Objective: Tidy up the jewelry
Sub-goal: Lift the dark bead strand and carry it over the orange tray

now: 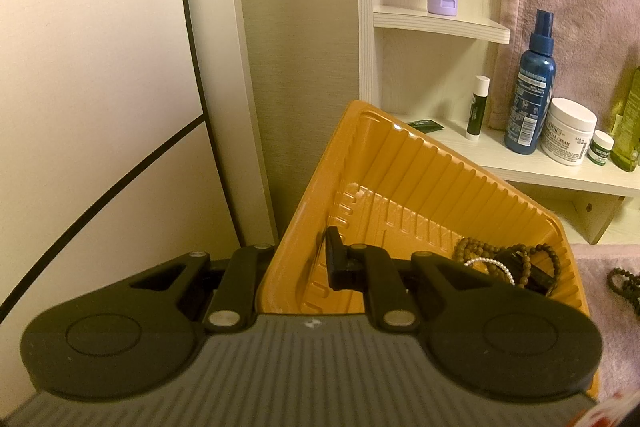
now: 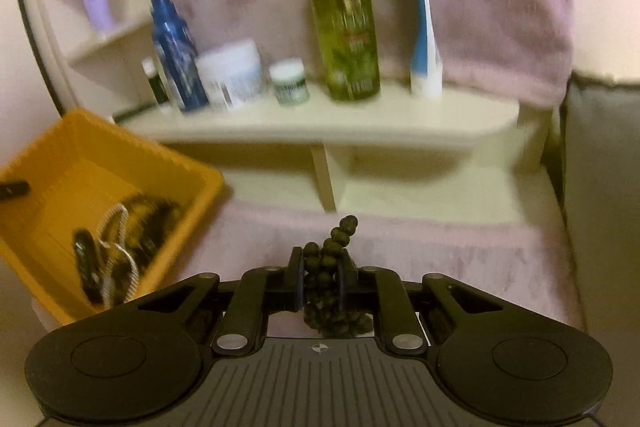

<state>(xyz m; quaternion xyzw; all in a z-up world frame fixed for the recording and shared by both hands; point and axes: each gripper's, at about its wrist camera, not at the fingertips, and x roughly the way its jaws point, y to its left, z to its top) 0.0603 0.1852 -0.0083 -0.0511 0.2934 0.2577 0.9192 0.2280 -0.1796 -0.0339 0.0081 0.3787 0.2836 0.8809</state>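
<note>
Right gripper [image 2: 320,283]: jaws clamped on a dark bead bracelet [image 2: 330,279], loop sticking up.
Orange tray [image 2: 192,203]: left of the gripper, holding blurred jewelry [image 2: 120,251].
Shelf [image 2: 320,123]: behind the tray, bottles [image 2: 344,15] standing on it.

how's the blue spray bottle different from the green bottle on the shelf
The blue spray bottle is shorter and opaque, while the green bottle is taller and see-through, showing greenish liquid. The blue one stands near the shelf's left end beside a white jar; the green one stands nearer the middle. Both stand upright with spray tops.
</note>
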